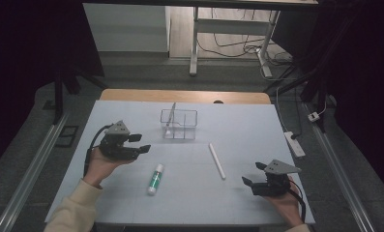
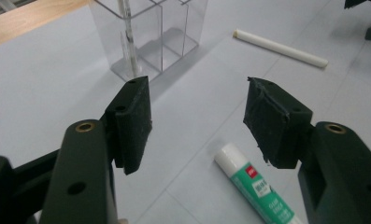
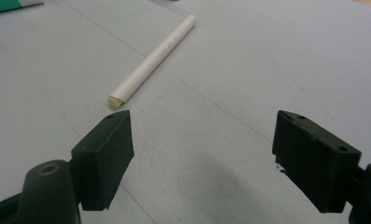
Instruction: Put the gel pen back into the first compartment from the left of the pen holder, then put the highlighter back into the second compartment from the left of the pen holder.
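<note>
High view has the left tongs (image 1: 142, 143) raised over the table's (image 1: 238, 130) left side with jaws apart, holding nothing. The right tongs (image 1: 254, 174) sit low near the front right corner, jaws likewise spread and empty. Just beside the left tongs, toward the front, lies a glue stick (image 1: 155, 179) with a white cap and green label, flat on the pale sheet. Between the two tongs a plain white stick (image 1: 217, 161) lies flat, one end showing a cream core in the right gripper view (image 3: 152, 61). Farther back stands a clear divided box (image 1: 179, 124), upright, with a thin pale rod (image 1: 170, 116) leaning in its left compartment.
</note>
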Available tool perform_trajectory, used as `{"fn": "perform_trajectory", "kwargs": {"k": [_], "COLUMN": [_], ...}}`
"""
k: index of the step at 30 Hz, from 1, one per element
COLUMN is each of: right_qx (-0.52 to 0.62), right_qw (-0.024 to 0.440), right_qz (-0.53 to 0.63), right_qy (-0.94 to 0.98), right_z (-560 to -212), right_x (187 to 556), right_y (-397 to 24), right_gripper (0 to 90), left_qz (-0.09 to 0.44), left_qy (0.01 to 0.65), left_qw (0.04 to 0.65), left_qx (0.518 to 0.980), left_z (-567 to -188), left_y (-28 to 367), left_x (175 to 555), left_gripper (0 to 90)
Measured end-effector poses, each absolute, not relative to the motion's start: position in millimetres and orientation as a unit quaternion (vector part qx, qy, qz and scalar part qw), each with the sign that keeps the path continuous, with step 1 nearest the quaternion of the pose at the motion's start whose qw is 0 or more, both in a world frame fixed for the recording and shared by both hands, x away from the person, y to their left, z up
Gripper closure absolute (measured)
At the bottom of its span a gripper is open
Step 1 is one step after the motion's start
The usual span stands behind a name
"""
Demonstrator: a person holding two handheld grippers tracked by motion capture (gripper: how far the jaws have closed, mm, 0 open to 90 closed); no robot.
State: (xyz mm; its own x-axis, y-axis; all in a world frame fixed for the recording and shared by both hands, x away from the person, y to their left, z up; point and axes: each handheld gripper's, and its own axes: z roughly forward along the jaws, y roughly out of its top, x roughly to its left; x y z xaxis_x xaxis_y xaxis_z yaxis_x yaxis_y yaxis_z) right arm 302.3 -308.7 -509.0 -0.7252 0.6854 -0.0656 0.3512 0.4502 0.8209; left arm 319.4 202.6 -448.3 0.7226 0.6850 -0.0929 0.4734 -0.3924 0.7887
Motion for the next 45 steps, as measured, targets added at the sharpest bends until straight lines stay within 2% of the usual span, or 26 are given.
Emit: {"fn": "perform_trajectory", "kwargs": {"k": [19, 45], "right_qx": [0.316, 0.336], "right_qw": [0.2, 0.188], "right_qz": [0.425, 0.418], "right_qy": [0.824, 0.823], "right_z": [-508, -490], "right_x": [303, 313], "right_y": [-309, -294], "right_gripper": [21.3, 24.1], "left_qz": [0.135, 0.131], "left_qy": [0.374, 0.377], "left_qw": [0.421, 0.405], "left_qx": [0.815, 0.822], "left_z": [-488, -504], "left_y": [228, 228], "left_x": [273, 266], "left_gripper": [38.1, 34.8]}}
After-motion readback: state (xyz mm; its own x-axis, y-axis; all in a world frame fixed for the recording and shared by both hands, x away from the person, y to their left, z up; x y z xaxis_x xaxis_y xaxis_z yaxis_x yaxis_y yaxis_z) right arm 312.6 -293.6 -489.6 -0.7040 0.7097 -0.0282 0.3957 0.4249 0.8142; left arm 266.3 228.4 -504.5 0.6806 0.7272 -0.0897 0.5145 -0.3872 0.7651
